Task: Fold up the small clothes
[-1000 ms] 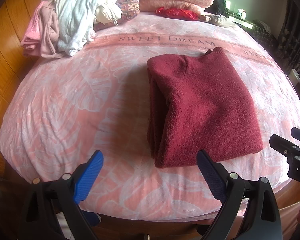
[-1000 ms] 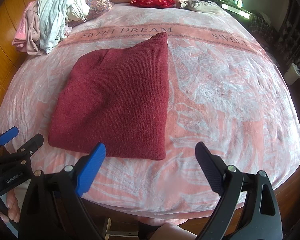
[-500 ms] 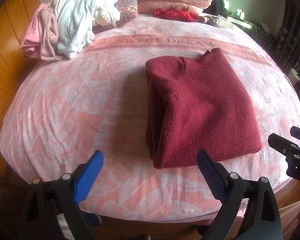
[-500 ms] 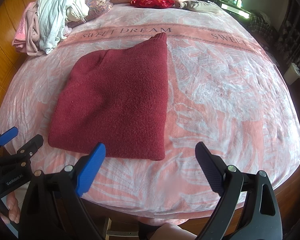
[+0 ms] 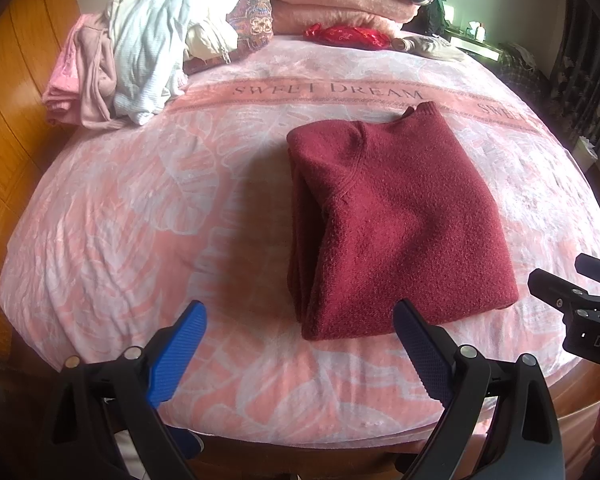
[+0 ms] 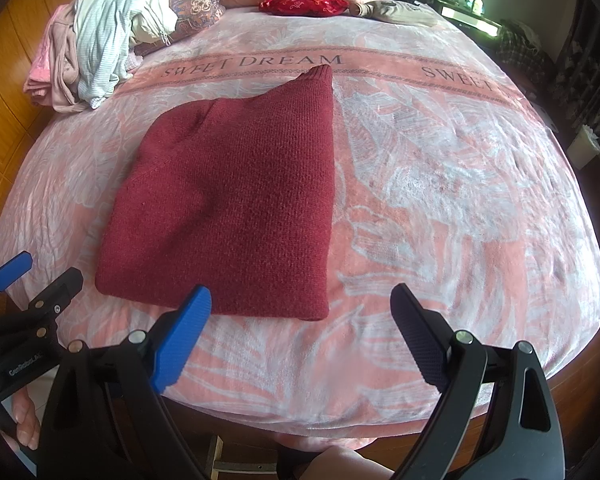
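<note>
Left wrist view: our left gripper (image 5: 300, 354) has its jaws spread wide with nothing between them, hanging over the near edge of the pink blanket (image 5: 140, 220). The folded maroon sweater (image 5: 396, 224) lies flat ahead, right of centre. Unfolded clothes pile (image 5: 140, 64) sits far left.

Right wrist view: our right gripper (image 6: 302, 340) is just as wide apart, gripping nothing. Sweater (image 6: 236, 216) lies just past the blue finger pad (image 6: 182, 338), not touching.
</note>
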A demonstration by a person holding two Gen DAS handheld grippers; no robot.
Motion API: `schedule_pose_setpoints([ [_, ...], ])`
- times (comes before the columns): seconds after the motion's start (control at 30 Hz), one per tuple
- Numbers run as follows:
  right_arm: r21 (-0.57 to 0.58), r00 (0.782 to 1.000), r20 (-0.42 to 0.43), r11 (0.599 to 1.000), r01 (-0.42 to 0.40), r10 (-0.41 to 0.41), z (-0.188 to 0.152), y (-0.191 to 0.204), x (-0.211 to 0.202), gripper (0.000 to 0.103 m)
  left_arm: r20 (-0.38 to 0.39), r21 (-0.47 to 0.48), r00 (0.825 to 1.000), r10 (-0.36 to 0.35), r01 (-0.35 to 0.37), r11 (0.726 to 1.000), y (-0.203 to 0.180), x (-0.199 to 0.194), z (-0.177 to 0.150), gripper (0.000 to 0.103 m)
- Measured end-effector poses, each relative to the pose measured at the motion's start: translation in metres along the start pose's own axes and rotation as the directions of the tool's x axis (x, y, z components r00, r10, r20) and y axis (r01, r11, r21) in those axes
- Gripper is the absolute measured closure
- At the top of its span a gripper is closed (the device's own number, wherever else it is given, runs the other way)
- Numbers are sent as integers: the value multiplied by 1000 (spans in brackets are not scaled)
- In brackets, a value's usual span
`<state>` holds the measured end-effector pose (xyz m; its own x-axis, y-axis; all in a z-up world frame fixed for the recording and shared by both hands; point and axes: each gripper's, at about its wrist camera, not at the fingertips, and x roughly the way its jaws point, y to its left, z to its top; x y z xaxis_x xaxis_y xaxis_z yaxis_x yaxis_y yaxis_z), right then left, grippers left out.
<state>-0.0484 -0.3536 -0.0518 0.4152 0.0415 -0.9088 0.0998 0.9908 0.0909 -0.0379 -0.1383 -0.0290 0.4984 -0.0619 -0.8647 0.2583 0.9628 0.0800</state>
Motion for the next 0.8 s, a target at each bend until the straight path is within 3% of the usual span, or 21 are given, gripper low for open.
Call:
schedule_pose_setpoints([
  [0.27,11,1000,5,1000,1,-1,-2,0,-3,12,51,19,998,28,-29,999,-3,-9,1,8],
  [0.43,25,1000,9,1000,-1,1,-2,-1,-5,12,174,56,982,75,-86,995,-10,-32,4,8],
  [0.57,54,999,32,999,-5,4,1,-8,-13,12,307,87,946,101,-134,987,-19,-58,4,3],
  [0.7,101,997,73,995,-1,-7,6,-24,-25,12,447,113,887,115,-183,977,-29,-86,3,4],
  [0.8,142,995,97,990,-11,-3,10,-37,-32,12,489,131,866,103,-190,973,-35,-97,2,4],
])
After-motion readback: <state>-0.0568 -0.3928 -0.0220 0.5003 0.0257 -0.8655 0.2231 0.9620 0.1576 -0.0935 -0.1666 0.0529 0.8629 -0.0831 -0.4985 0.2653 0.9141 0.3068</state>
